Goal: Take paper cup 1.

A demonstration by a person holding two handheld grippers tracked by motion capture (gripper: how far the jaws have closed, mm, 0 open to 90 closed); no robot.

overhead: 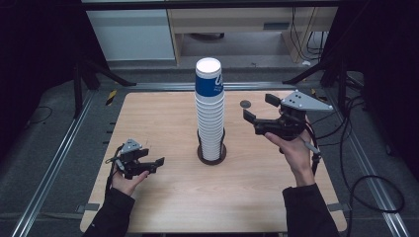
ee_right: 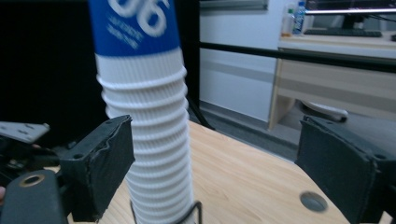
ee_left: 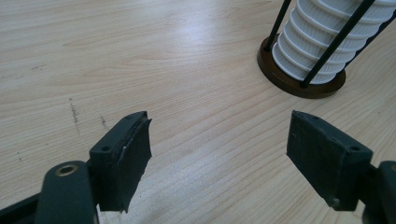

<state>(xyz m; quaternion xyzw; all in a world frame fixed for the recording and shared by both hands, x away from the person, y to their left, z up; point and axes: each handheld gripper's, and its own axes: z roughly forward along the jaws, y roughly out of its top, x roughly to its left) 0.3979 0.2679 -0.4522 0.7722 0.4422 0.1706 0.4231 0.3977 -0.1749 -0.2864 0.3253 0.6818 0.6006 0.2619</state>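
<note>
A tall stack of white ribbed paper cups [overhead: 211,118] stands upside down in a dark wire holder with a round brown base [overhead: 212,156] at the table's middle; the top cup [overhead: 209,78] is blue with white print. My right gripper [overhead: 257,108] is raised to the stack's right, open, jaws pointing at its upper part and holding nothing. In the right gripper view the stack [ee_right: 149,140] rises just beyond the left jaw. My left gripper [overhead: 157,163] rests low at the front left, open and empty; its view has the holder base [ee_left: 299,84] ahead to the right.
The wooden table [overhead: 163,128] has a small grey round hole cover [overhead: 245,104] at its back right. Cables trail off the right edge. Metal rails run along both sides on the floor. A white cabinet and a desk stand beyond the far edge.
</note>
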